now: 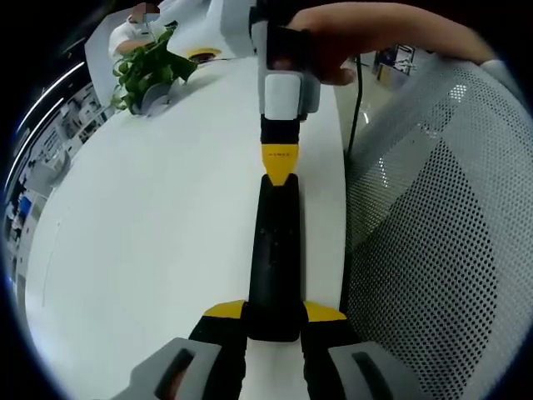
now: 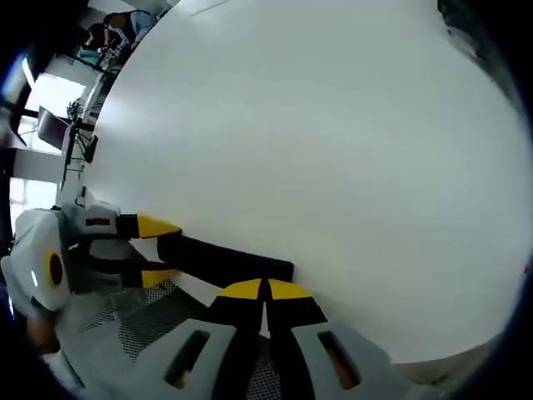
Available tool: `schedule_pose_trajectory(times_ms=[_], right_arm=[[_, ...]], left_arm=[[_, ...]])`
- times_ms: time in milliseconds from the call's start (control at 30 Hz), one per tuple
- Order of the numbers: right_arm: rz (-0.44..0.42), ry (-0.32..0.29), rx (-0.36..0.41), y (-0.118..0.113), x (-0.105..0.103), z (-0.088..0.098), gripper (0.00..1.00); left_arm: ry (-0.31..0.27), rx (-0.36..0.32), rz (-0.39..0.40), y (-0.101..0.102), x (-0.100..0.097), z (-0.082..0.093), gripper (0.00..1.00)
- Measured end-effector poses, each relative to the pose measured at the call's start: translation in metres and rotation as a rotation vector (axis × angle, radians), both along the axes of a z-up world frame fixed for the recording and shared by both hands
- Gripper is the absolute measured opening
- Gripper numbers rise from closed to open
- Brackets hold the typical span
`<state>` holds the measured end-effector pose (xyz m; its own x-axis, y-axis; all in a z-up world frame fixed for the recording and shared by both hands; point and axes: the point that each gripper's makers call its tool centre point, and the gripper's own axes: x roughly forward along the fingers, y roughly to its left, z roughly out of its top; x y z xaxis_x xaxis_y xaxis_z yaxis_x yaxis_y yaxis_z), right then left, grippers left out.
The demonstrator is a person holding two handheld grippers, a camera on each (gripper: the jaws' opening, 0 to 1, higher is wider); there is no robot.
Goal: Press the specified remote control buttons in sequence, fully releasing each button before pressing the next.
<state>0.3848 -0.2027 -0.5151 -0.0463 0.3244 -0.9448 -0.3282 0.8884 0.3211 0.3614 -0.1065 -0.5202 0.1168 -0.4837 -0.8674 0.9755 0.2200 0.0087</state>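
Observation:
A long black remote control (image 1: 275, 242) lies along the right edge of the white table (image 1: 150, 242). My left gripper (image 1: 275, 312) is shut on its near end, one yellow-tipped jaw on each side. My right gripper (image 1: 281, 162), held by a hand, comes in from the top with its jaws shut together and its yellow tip resting on the remote's far end. In the right gripper view, the right gripper (image 2: 266, 289) stands shut over one end of the remote (image 2: 225, 258), while the left gripper (image 2: 158, 250) clamps the other end. The buttons are too dark to make out.
A potted green plant (image 1: 150, 71) stands at the table's far left. A white mesh chair back (image 1: 441, 242) rises just past the table's right edge, and a black cable (image 1: 356, 108) hangs beside it. The white table (image 2: 316, 133) spreads wide beyond the remote.

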Motion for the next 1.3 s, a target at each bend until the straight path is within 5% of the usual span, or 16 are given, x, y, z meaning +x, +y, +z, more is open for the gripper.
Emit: schedule_pose_trajectory(times_ms=[1300], right_arm=[[-0.015, 0.004, 0.013, 0.0025, -0.0012, -0.0006, 0.0]], left_arm=[[0.002, -0.003, 0.002, 0.0, 0.0, 0.0003, 0.24]])
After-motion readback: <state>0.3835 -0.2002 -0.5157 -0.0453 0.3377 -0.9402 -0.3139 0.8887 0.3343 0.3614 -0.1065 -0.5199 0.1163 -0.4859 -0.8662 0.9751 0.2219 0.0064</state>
